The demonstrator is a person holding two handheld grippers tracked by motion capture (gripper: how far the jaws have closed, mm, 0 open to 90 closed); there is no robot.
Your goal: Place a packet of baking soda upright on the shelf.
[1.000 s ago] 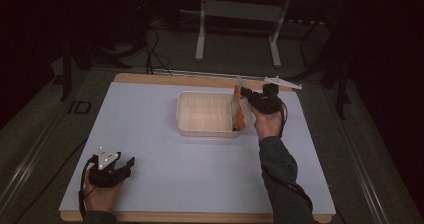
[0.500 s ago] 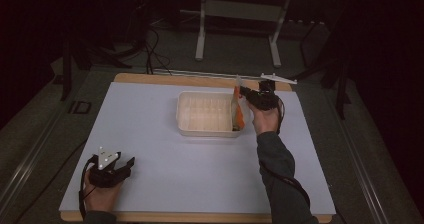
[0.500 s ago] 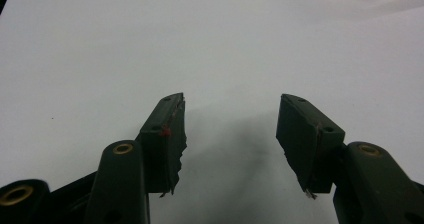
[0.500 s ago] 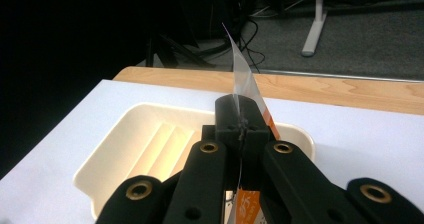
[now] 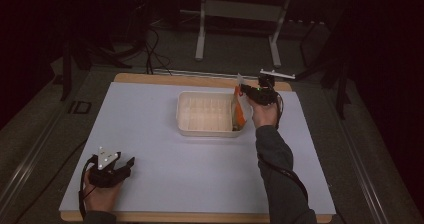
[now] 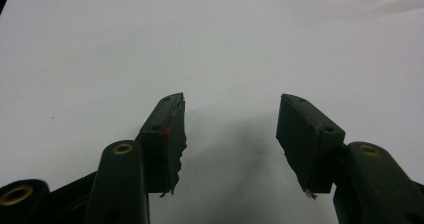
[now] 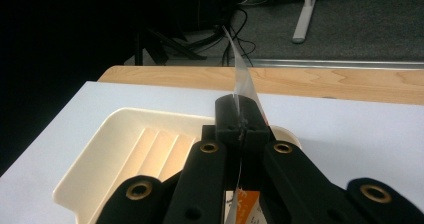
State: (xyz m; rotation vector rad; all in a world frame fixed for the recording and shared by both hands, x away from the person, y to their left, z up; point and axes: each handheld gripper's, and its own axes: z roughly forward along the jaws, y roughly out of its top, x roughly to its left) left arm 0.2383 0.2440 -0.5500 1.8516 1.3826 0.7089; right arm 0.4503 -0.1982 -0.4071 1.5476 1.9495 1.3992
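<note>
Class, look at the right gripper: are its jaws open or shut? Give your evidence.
Shut. The right gripper has its jaws pressed together on the clear edge of an orange packet, held above the tray's right end.

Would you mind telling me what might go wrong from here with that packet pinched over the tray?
The right gripper grips the orange packet only by its thin clear top edge, so it may slip or tear free. The packet hangs at the cream tray's right end, near the wall; it might catch the rim and land outside. The left gripper rests open far away, so it cannot steady the tray.
</note>
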